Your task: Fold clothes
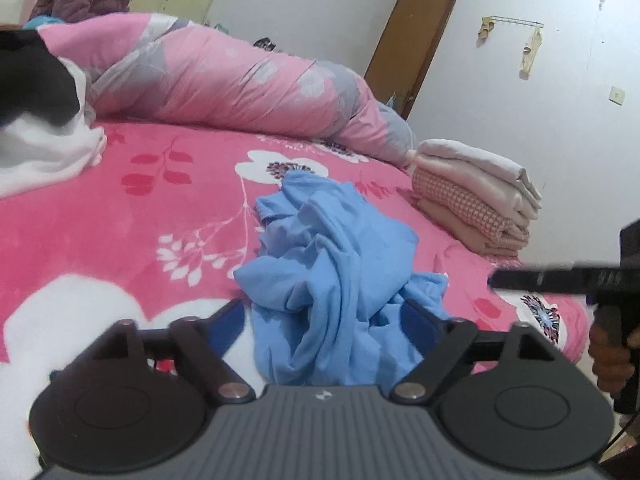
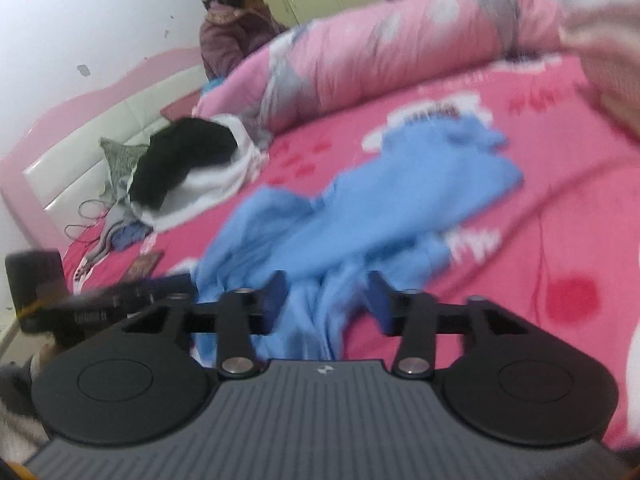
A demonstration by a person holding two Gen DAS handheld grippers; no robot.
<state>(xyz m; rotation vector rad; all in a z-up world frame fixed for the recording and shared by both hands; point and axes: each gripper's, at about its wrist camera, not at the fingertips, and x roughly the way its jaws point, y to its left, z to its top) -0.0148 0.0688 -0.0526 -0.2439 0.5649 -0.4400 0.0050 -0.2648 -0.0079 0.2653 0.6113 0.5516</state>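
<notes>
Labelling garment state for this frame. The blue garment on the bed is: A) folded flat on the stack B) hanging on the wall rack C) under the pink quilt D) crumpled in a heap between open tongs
D: the blue garment lies bunched and wrinkled on the pink bedspread, with the left tongs open around its near end; the folded stack sits apart, to its right.

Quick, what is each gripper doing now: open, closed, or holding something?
Left gripper: open, jaws on either side of the blue garment, not clamped.
Right gripper: open, blue garment between its jaws; the picture is blurred.
</notes>
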